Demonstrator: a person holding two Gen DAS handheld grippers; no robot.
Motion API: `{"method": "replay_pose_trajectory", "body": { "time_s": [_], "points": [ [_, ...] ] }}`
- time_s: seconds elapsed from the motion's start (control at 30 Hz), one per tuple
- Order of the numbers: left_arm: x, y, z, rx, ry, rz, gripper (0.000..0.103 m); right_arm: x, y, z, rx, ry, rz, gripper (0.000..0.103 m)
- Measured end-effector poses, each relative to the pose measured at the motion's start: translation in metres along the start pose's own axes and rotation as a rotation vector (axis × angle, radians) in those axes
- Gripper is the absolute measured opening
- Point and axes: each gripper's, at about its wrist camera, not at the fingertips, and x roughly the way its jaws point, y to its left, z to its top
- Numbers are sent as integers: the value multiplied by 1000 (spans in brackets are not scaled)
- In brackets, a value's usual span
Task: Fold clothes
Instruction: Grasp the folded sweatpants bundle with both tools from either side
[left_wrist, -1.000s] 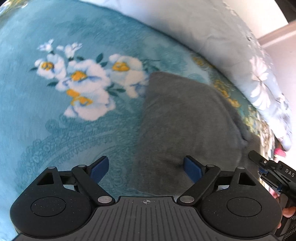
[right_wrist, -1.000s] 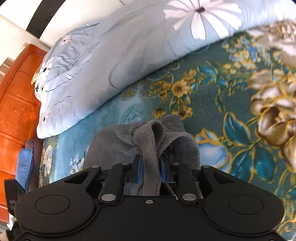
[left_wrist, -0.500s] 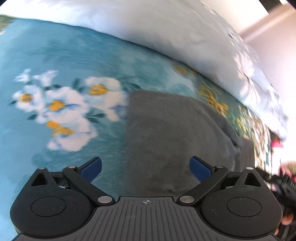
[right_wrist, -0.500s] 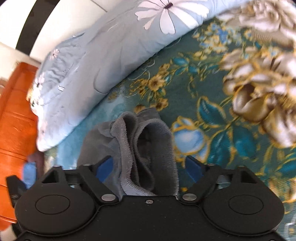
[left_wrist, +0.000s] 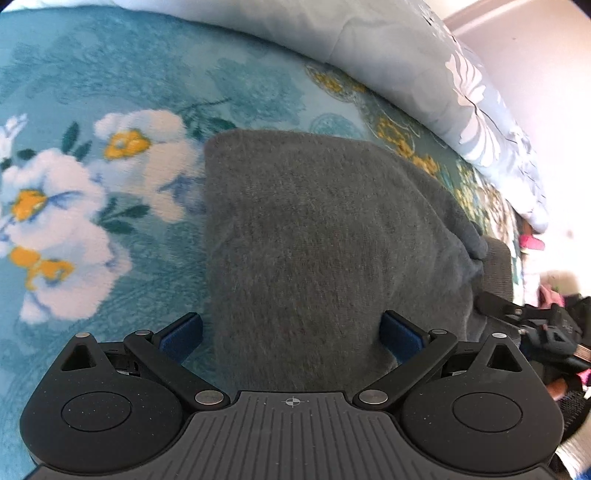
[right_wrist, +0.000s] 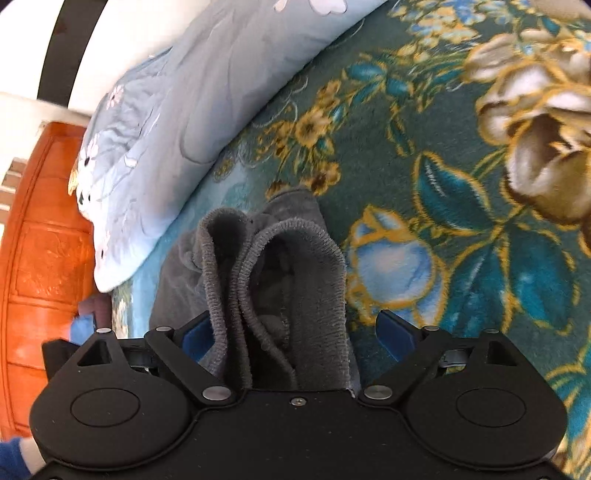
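Note:
A folded grey knit garment (left_wrist: 325, 236) lies on the teal floral blanket (left_wrist: 92, 92). My left gripper (left_wrist: 291, 328) hangs low over its near end, open wide; the cloth lies under and between the blue pads without being pinched. In the right wrist view the garment's ribbed end (right_wrist: 291, 266) stands up in loose folds between the fingers of my right gripper (right_wrist: 295, 332). Its jaws are opening and the pads stand clear of the cloth. The right gripper (left_wrist: 532, 325) also shows at the right edge of the left wrist view.
A pale blue quilt with white flowers (right_wrist: 184, 110) is bunched along the far side of the bed, also the quilt (left_wrist: 406, 55) in the left wrist view. An orange wooden headboard (right_wrist: 40, 258) stands at the left. Something pink (left_wrist: 532, 242) lies past the garment.
My right gripper, shut on the garment's ribbed end a second ago, has let go and spread. The left jaws widened a little. Both grippers sank closer to the garment.

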Motion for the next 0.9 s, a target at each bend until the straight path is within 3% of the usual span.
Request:
{"method": "replay_pose_trajectory", "body": {
  "time_s": [0.33,0.7,0.87,0.9],
  "points": [
    [9,1,10,16,22,-55,102,27,11,9,-64,52,60,91],
    [15,-1,14,-41,36,-68,101,34,16,9,-54,53,32,56],
    [13,-18,-2,-4,-50,20,99,33,25,7,-56,41,-6,45],
    [12,-22,-4,11,-59,41,94,33,27,7,-57,39,-12,41]
  ]
}}
